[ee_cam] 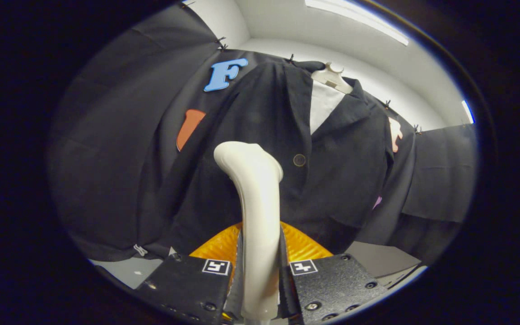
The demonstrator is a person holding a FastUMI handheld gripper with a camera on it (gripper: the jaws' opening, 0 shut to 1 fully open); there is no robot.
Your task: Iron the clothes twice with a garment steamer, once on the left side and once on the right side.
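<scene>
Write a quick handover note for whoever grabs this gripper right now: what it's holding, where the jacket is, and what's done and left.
Gripper: shut on the garment steamer, both fingers pressing its handle, head pointing up toward the cloth.
Jacket: dark, hanging on a hanger just beyond the fingers, white shirt at the collar. The steamer head sits near the jacket's middle, beside the button.
Done: steamer picked up and raised to the jacket.
Left: cannot tell whether either pass is finished; assume both sides remain.
</scene>
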